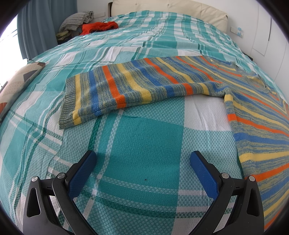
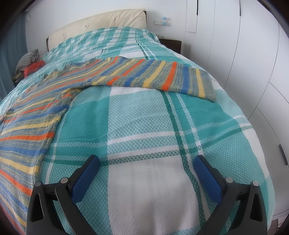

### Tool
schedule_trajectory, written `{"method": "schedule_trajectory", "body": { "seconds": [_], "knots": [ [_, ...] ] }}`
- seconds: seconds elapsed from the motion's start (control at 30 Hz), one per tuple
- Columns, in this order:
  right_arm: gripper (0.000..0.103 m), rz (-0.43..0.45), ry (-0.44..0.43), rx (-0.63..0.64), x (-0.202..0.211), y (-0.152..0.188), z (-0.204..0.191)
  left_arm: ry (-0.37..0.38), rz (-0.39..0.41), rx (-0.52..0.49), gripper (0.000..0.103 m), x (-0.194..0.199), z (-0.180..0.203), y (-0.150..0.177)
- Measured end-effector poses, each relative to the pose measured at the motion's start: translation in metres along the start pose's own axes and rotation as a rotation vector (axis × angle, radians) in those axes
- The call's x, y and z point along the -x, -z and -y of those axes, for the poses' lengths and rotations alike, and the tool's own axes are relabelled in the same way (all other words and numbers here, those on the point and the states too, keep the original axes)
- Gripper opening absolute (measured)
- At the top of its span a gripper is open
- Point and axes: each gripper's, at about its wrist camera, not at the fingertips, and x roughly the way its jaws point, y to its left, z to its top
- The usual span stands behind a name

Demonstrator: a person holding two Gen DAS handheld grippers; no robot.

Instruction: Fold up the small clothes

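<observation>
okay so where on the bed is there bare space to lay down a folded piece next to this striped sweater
Bare teal plaid bedspread lies under the open left gripper, bordered by the striped knit sweater's left sleeve and body. Likewise under the open right gripper, below the right sleeve. Crowded: the far corner with the red garment and grey checked cloth.

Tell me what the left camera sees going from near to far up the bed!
Open left tongs → teal plaid blanket → striped sweater sleeve → red cloth → cream headboard.
</observation>
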Motion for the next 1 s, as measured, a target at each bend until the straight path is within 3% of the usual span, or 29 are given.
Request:
{"method": "schedule_trajectory", "body": {
  "seconds": [1.0],
  "knots": [
    [0.103,0.003,0.003,0.002,0.0019,0.0009,-0.0007,0.000,0.000,-0.001,0.103,0.0002,0.0003,0.0001]
  ]
}}
